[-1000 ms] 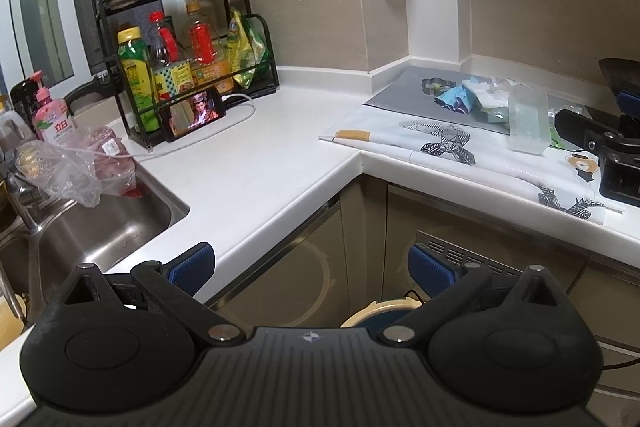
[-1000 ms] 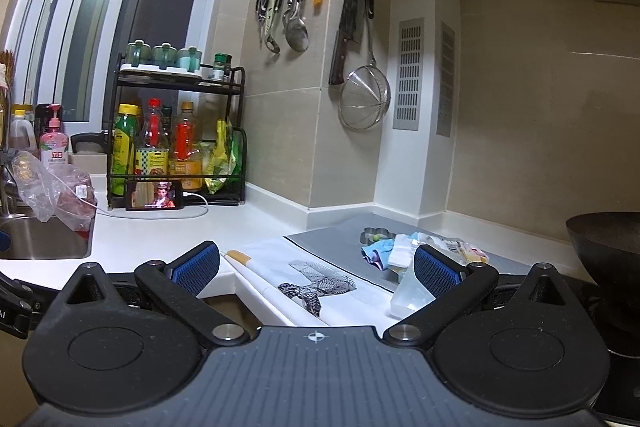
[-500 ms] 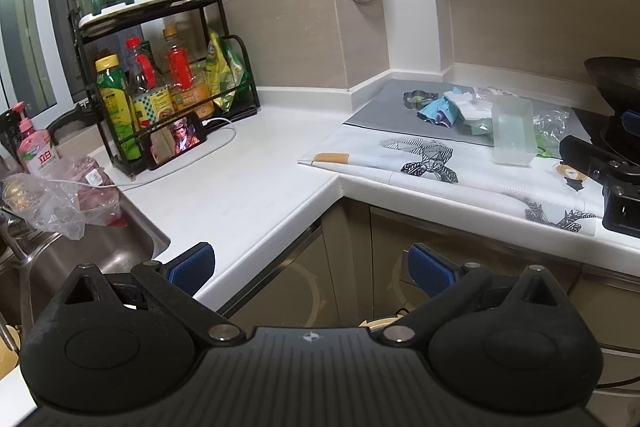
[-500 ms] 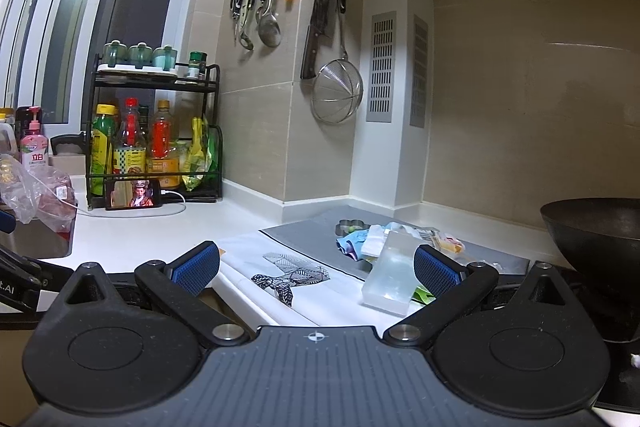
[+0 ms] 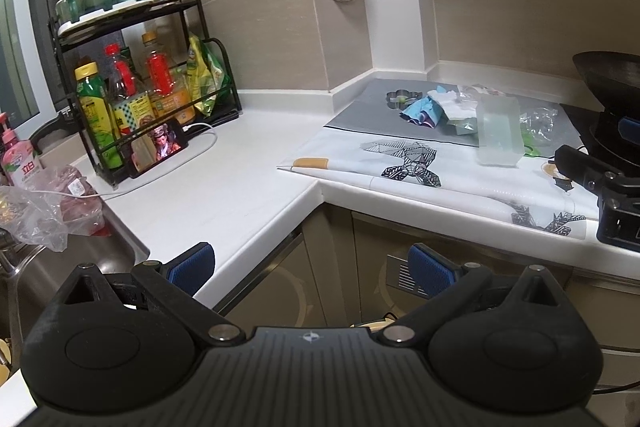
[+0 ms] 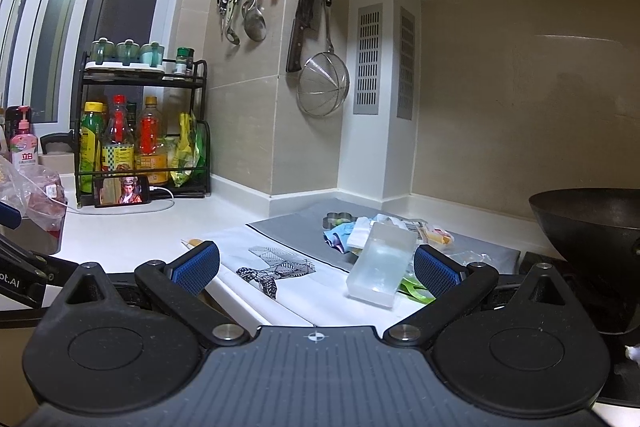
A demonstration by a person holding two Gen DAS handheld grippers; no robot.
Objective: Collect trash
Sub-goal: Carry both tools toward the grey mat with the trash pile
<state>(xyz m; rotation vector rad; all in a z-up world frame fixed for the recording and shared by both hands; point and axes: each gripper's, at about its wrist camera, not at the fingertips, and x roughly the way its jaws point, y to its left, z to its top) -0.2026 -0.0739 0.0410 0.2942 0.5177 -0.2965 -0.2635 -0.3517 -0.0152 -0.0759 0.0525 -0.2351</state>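
Two hand-held grippers face a white L-shaped kitchen countertop (image 5: pixel 208 187) strewn with trash.

Left to right: the left gripper (image 5: pixel 311 265), jaws spread and empty, hangs off the counter's front edge; the right gripper (image 6: pixel 316 267), likewise spread and empty, faces a frosted clear plastic box (image 6: pixel 380 265) before crumpled wrappers (image 6: pixel 352 233) on a grey mat (image 6: pixel 292 223) near the back corner.
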